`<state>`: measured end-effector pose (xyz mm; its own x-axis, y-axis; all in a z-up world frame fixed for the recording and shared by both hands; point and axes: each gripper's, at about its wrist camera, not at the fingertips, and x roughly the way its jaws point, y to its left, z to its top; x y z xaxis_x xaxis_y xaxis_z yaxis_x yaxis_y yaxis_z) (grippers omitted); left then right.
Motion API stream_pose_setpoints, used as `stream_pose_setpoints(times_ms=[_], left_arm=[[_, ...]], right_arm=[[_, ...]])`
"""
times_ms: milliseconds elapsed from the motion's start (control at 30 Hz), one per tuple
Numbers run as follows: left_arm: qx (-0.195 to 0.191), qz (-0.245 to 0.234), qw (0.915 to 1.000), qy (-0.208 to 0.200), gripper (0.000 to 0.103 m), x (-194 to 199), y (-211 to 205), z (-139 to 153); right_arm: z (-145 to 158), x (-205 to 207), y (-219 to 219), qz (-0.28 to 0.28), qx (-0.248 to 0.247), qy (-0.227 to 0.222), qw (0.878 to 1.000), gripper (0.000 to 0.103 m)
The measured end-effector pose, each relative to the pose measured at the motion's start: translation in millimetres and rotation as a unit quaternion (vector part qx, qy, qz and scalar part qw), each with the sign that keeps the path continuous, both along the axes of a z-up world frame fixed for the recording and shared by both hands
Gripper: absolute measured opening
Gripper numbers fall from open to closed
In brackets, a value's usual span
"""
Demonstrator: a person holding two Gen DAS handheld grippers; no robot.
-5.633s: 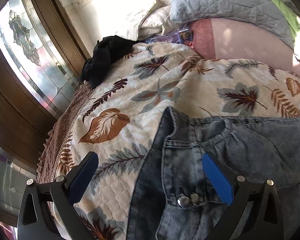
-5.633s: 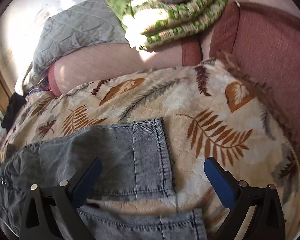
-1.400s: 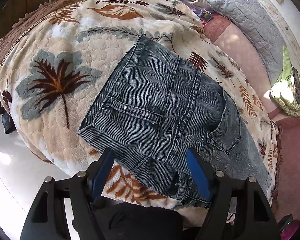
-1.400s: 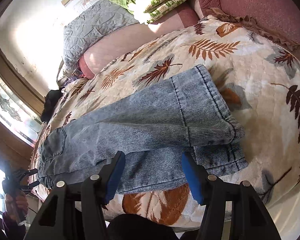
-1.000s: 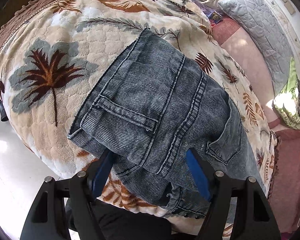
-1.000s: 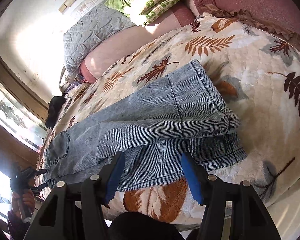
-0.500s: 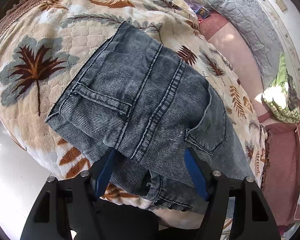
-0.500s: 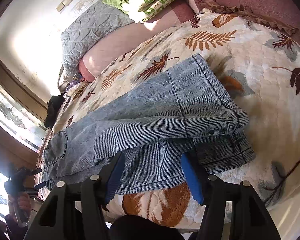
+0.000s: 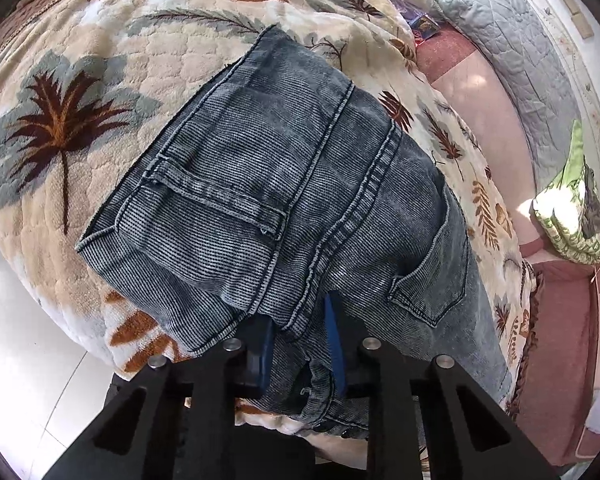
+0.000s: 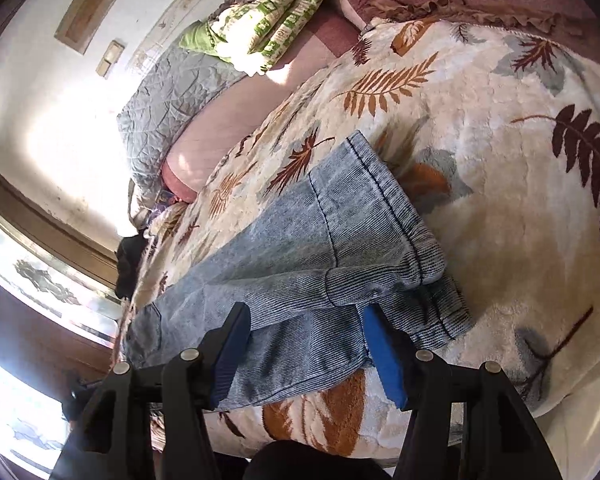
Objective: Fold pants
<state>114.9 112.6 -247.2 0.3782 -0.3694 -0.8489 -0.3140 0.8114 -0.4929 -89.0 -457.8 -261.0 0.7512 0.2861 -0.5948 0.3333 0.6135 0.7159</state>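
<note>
Blue-grey denim pants (image 9: 284, 184) lie folded lengthwise on a leaf-patterned blanket (image 9: 60, 120), seat and back pockets up. My left gripper (image 9: 300, 344) is at the near edge of the waist end; its jaws are closing, and the blue pads (image 9: 334, 344) pinch a bunched fold of denim. In the right wrist view the leg ends of the pants (image 10: 332, 240) lie one over the other, hems toward the right. My right gripper (image 10: 306, 348) stands open astride the near edge of the lower leg, pads apart from the cloth.
A grey quilted pillow (image 9: 520, 52) and a folded green-and-white blanket (image 10: 276, 8) lie at the pink head of the bed (image 10: 228, 120). Dark clothing (image 10: 130, 260) sits at the far corner by a stained-glass window (image 10: 40, 280). White tiled floor (image 9: 20, 360) lies below the bed's edge.
The left jaws have closed from wide apart onto the denim at the waist edge. The right gripper has rolled a little and shifted along the legs, its jaws the same width.
</note>
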Motion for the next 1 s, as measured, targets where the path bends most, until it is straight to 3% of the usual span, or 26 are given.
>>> stream_pose_setpoints(times_ms=[133, 267, 467, 567, 633, 700, 900, 1000], left_arm=[[-0.011, 0.004, 0.9999, 0.008, 0.025, 3, 4, -2], [0.007, 0.0, 1.0, -0.006, 0.025, 0, 1, 1], [0.023, -0.006, 0.9995, -0.023, 0.014, -6, 4, 12], [0.031, -0.009, 0.999, -0.033, 0.012, -5, 3, 21], [0.043, -0.015, 0.9981, -0.041, 0.011, -7, 3, 27], [0.046, -0.02, 0.9974, -0.052, 0.01, -10, 4, 33], [0.067, -0.031, 0.9946, -0.072, 0.009, -32, 17, 50], [0.08, -0.043, 0.9949, -0.043, 0.01, -36, 21, 32]], right_arm=[[-11, -3, -12, -0.021, 0.076, -0.015, 0.997, 0.062], [-25, 4, -17, -0.041, 0.141, -0.019, 0.989, 0.062], [-43, 29, -12, -0.06, 0.177, 0.002, 0.982, 0.062], [-40, 38, -8, -0.07, 0.159, 0.012, 0.985, 0.06], [-33, 41, -3, -0.065, 0.127, 0.019, 0.99, 0.026], [-26, 41, 2, -0.064, 0.089, 0.033, 0.993, 0.016], [-19, 23, 2, -0.06, 0.08, 0.034, 0.994, 0.011], [-25, 13, 5, -0.047, 0.054, 0.052, 0.996, 0.011]])
